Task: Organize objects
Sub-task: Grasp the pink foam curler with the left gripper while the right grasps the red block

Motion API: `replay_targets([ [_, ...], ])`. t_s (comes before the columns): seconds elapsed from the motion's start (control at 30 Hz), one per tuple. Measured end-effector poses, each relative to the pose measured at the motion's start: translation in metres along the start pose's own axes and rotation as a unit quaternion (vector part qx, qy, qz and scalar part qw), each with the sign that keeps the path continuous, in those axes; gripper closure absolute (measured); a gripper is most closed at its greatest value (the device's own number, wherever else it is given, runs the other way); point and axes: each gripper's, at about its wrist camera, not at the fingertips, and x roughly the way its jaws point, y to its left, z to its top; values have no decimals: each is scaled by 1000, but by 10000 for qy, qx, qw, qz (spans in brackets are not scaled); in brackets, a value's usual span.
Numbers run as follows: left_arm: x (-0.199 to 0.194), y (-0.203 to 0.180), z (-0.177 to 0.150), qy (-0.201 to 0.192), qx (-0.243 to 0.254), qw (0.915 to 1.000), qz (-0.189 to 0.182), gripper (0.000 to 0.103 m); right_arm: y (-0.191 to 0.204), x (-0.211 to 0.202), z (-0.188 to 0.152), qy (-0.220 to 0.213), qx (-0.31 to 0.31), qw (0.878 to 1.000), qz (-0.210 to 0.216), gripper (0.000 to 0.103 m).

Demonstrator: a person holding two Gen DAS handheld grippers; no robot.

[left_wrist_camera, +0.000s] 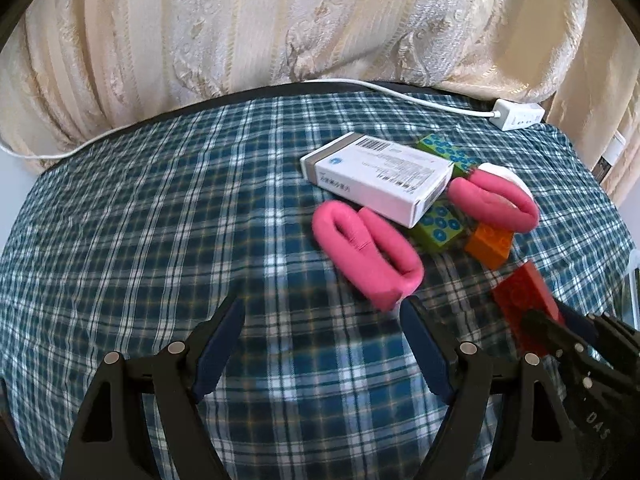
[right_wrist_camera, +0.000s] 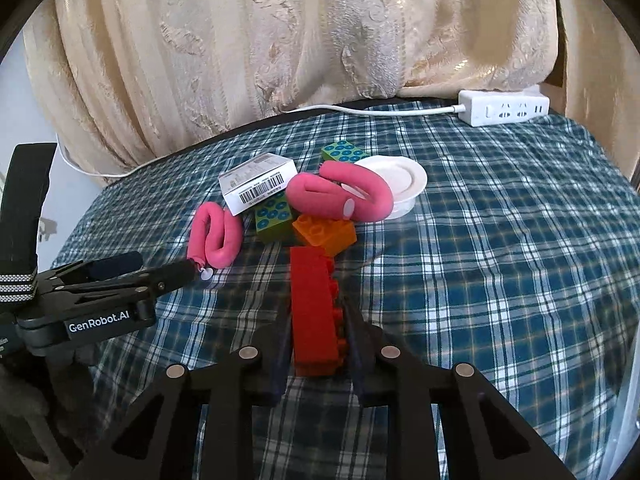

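The checked cloth [right_wrist_camera: 500, 280] had lots of bare room on the right side and near the front. At the far edge, a cream curtain [right_wrist_camera: 280, 60] hung down. A white power strip [right_wrist_camera: 506, 113] lay at that far edge on the right, and its white cord [right_wrist_camera: 380, 111] ran along the edge to the left.

The toys sat in a small pile in the middle. A white box [right_wrist_camera: 260, 188] leaned on a green block [right_wrist_camera: 274, 218]. An orange block [right_wrist_camera: 324, 234] sat just beside that green one. Another green block [right_wrist_camera: 344, 151] was behind the pile. One pink tube [right_wrist_camera: 340, 196] lay bent against a white dish [right_wrist_camera: 400, 184]. The other pink tube [right_wrist_camera: 214, 236] lay to the left of the pile.

The right gripper [right_wrist_camera: 316, 344] was squeezed tight on the long red block [right_wrist_camera: 314, 308]. The block stuck out forward from between the fingers, and its far end was close to the orange block.

The left gripper [left_wrist_camera: 320, 340] had its fingers wide apart with nothing between them. It was over bare cloth, and its right fingertip was just beside the end of the near pink tube.
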Motion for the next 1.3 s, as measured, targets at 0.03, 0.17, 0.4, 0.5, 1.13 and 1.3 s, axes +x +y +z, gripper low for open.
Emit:
replay_targets([
  [0.03,0,-3,2,-10,31,10000,8,22,-1,0,0,8,26,10000,18,77],
  [0.17,3,-13,10,-57,146,9998,75,22,-3,0,-1,7,117,9999,80,77],
  [0.4,15,-22,19,-18,157,9998,141,22,-4,0,0,11,182,9998,124,77],
  [0.5,20,-25,20,-3,163,9997,188,22,-4,1,0,24,194,9997,133,77],
  [1.13,32,-22,19,-25,112,9998,143,46,-5,3,0,100,236,9995,156,77],
  [1.3,27,-20,14,-20,115,9998,177,47,-5,3,0,94,227,9995,178,77],
])
